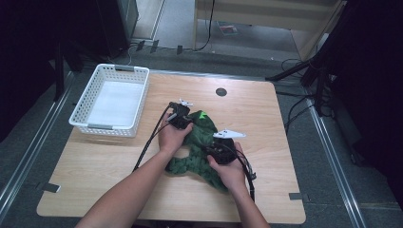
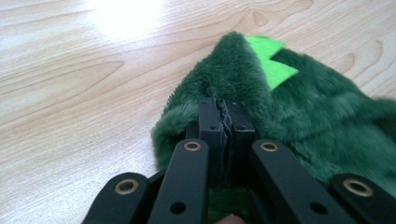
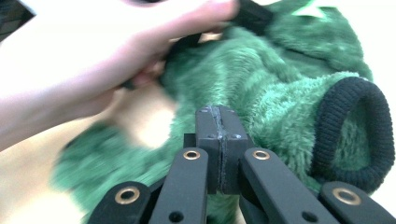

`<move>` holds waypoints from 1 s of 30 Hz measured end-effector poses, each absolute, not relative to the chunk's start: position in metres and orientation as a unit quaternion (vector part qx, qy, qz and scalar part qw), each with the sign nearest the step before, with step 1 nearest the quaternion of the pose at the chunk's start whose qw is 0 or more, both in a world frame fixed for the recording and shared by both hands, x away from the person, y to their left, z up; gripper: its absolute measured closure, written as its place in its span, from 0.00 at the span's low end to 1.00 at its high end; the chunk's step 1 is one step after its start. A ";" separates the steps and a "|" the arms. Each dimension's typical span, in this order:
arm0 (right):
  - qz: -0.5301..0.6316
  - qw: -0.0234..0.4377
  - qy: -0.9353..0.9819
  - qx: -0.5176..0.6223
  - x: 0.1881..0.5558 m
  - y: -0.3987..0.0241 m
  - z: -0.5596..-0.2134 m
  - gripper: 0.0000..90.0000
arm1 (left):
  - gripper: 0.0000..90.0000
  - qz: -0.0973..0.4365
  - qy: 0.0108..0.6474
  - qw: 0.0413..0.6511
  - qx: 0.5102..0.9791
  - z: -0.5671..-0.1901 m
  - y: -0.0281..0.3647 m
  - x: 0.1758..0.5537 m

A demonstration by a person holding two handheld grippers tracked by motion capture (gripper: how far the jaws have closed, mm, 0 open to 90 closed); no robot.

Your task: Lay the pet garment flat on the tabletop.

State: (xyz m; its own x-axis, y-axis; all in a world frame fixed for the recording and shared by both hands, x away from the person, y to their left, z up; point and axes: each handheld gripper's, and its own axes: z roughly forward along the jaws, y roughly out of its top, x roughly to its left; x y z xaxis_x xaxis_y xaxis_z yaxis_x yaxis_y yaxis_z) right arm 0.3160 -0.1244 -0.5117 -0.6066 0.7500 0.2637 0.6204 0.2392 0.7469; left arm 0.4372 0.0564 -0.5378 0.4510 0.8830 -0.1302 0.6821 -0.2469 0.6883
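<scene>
A dark green plush garment [image 1: 196, 164] lies crumpled on the middle of the wooden table [image 1: 95, 161]. It has bright green felt spikes [image 2: 272, 63] and a sleeve with a black ribbed cuff [image 3: 373, 116]. My left gripper [image 1: 184, 118] sits at the garment's far left edge. In the left gripper view its jaws [image 2: 225, 109] are closed with the plush [image 2: 322, 112] bunched at their tips. My right gripper [image 1: 212, 150] rests on the garment's near side. Its jaws [image 3: 218, 116] are pressed together over the fur [image 3: 280, 88], and I see no cloth between them.
A white plastic basket [image 1: 105, 127] with a white lining stands at the table's far left. A round cable hole [image 1: 221, 91] is at the far middle of the table. The person's left hand [image 3: 116, 60] reaches across in the right gripper view. Cables trail from both grippers.
</scene>
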 end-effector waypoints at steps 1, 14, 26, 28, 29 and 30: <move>0.435 0.068 0.788 0.431 0.313 -0.124 -0.510 1.00 | 0.98 0.147 0.504 0.350 0.776 -0.538 0.056 0.438; 0.421 0.089 0.795 0.428 0.320 -0.139 -0.513 0.66 | 0.75 0.125 0.447 0.443 0.767 -0.528 0.067 0.426; 0.364 0.215 0.768 0.482 0.412 -0.102 -0.495 0.74 | 0.63 0.103 0.428 0.425 0.791 -0.530 0.085 0.384; 0.371 0.159 0.777 0.483 0.424 -0.088 -0.505 0.75 | 0.63 0.106 0.421 0.413 0.801 -0.533 0.086 0.379; 0.363 0.154 0.779 0.487 0.427 -0.085 -0.510 0.76 | 0.64 0.110 0.418 0.408 0.804 -0.534 0.087 0.376; 0.350 0.153 0.782 0.493 0.431 -0.083 -0.515 0.76 | 0.64 0.114 0.416 0.402 0.808 -0.536 0.087 0.374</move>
State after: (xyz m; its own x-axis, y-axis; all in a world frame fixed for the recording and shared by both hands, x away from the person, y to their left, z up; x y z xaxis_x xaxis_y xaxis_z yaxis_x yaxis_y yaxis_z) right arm 0.4308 -0.0830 -0.5155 -0.4674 0.8778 0.1051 0.6628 0.2693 0.6987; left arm 0.3739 0.0874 -0.5355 0.6284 0.7632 -0.1503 0.5798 -0.3307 0.7446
